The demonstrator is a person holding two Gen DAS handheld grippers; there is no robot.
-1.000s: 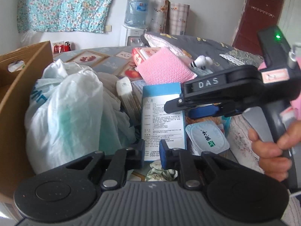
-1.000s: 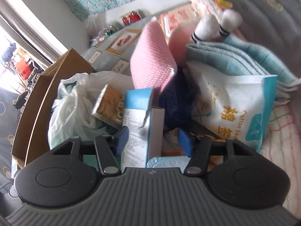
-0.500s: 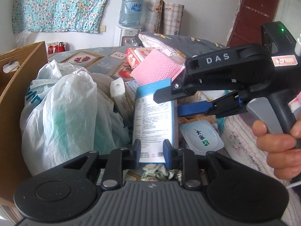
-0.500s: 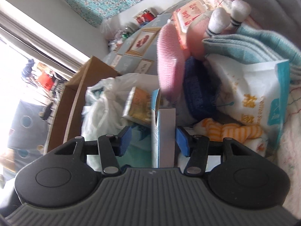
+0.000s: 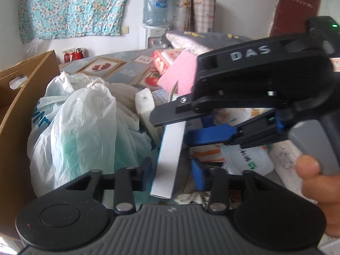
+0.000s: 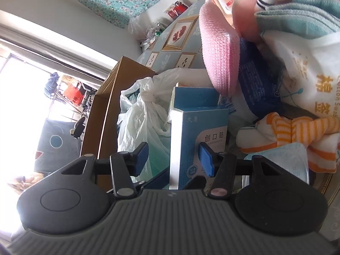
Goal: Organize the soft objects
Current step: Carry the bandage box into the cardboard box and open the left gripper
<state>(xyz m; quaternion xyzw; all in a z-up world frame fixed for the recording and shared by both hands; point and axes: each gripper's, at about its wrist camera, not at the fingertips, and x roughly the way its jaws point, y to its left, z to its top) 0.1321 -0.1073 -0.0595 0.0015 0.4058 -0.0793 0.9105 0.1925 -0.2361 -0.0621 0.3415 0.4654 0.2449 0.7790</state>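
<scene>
Holding a blue-white box [image 6: 197, 140] upright in my right hand-held gripper [image 6: 174, 159], above the cluttered surface beside a white plastic bag [image 5: 80, 127]; left hand-held gripper [image 5: 172, 170], jaws just narrowing, brackets box w/o clear contact.

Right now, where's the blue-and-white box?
The blue-and-white box stands upright mid-frame in both wrist views, between the white plastic bag on its left and the orange striped cloth on its right.
</scene>
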